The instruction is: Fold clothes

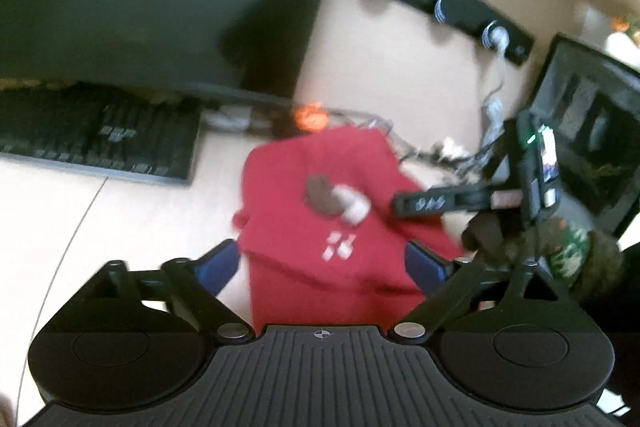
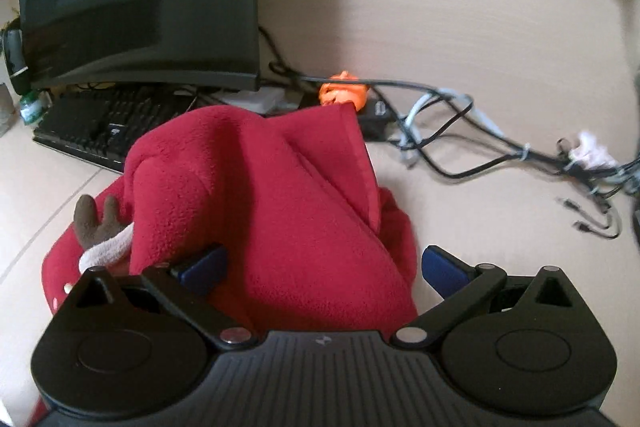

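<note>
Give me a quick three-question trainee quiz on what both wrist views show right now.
1. True or false: the left claw is clamped shut on the red garment.
2. What dark item lies on the desk left of the garment?
A. a shoe
B. a keyboard
C. a book
3. What colour are the right claw pads?

Key:
1. False; both claws stand open, the fabric lying between the pads.
2. B
3. Blue
</note>
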Demonstrator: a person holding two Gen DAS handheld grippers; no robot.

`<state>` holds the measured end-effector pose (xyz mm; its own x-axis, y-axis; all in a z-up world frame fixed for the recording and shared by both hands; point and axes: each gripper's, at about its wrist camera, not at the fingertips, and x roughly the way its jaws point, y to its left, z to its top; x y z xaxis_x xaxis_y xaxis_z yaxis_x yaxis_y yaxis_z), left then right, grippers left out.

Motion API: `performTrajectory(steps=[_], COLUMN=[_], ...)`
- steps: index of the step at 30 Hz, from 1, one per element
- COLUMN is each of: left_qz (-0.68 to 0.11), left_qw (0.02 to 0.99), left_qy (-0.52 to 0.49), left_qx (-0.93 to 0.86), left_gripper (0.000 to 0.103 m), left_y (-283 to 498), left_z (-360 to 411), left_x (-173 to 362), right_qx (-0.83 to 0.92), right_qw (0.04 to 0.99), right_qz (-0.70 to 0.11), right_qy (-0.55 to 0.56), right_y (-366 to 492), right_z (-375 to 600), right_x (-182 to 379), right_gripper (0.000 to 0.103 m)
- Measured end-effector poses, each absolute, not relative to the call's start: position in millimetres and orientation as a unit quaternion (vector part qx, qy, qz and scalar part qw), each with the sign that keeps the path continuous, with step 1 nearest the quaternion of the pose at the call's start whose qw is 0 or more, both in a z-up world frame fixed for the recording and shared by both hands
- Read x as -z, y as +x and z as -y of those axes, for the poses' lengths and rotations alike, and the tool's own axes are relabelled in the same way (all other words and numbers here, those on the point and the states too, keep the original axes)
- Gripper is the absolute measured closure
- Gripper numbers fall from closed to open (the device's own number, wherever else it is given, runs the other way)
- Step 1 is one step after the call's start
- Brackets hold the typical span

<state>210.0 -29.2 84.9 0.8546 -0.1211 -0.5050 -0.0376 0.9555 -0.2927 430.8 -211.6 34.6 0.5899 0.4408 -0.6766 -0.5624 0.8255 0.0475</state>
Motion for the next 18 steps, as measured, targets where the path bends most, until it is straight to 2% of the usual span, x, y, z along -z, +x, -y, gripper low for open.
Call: performTrajectory(steps=[5,11,18], left_qz=[-0.264,-0.334,-0.356], left_qw=[0.955,0.926,0.920], left_qy=[-0.118,-0.152,-0.130], left_qx=[0.067,0.086,0.098], left_gripper=[0.008,0.008,0.006], left_y=[248,283,291], left_z=[43,43,47], left_x=[-84,-37,-31], right_qx=[-0.293,-0.295,-0.273], right_qw=[0.897,0.904,0.893], right_qz=[-0.327,-0.310,-0.356], right_qy=[-0.052,-0.002,-0.047], right_y=[418,391,380], right_z=[246,297,283], right_x=[-46,-59,-11], right_gripper=[0.000,0.000,0.000])
